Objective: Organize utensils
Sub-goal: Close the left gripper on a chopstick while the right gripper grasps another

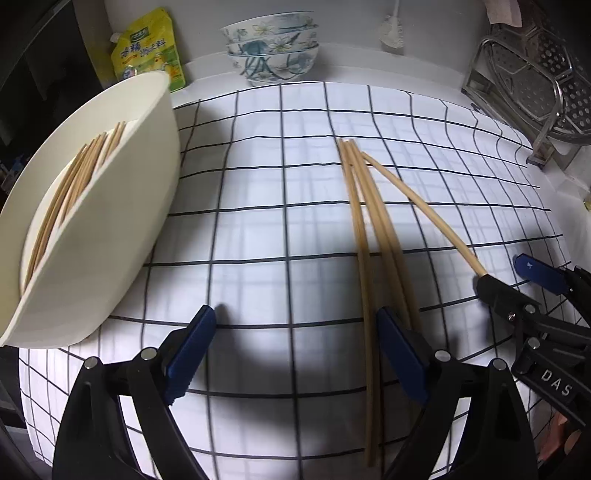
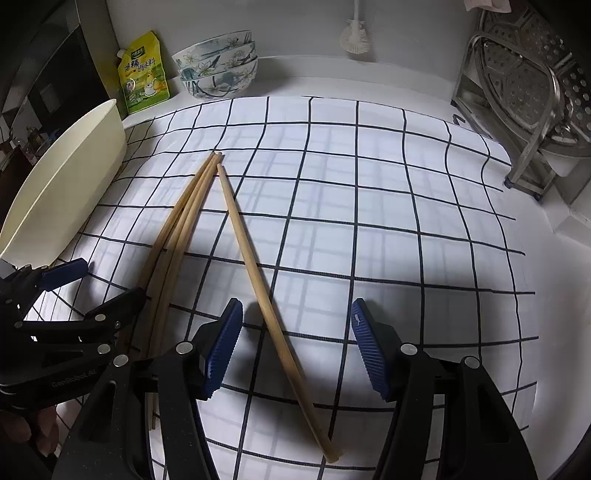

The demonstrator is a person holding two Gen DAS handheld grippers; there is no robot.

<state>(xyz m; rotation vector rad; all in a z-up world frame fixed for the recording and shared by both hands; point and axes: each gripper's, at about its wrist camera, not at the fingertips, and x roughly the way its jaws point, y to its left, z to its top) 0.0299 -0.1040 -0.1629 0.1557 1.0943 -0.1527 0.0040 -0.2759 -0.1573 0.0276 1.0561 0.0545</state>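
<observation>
Several wooden chopsticks (image 1: 364, 221) lie bunched on the checked cloth, and one single chopstick (image 1: 424, 208) angles off to the right; in the right wrist view they are the bunch (image 2: 177, 236) and the single one (image 2: 255, 273). A cream tray (image 1: 110, 236) at the left holds several more chopsticks (image 1: 74, 181); it also shows in the right wrist view (image 2: 62, 184). My left gripper (image 1: 295, 354) is open, low over the cloth, left of the bunch. My right gripper (image 2: 295, 347) is open, with the single chopstick lying between its fingers. It also shows in the left wrist view (image 1: 513, 275).
A stack of patterned bowls (image 1: 271, 48) and a yellow pouch (image 1: 151, 50) stand at the back. A steel dish rack (image 1: 532, 85) stands at the right. A white brush (image 1: 391, 31) hangs on the wall. The checked cloth (image 2: 369, 206) covers the counter.
</observation>
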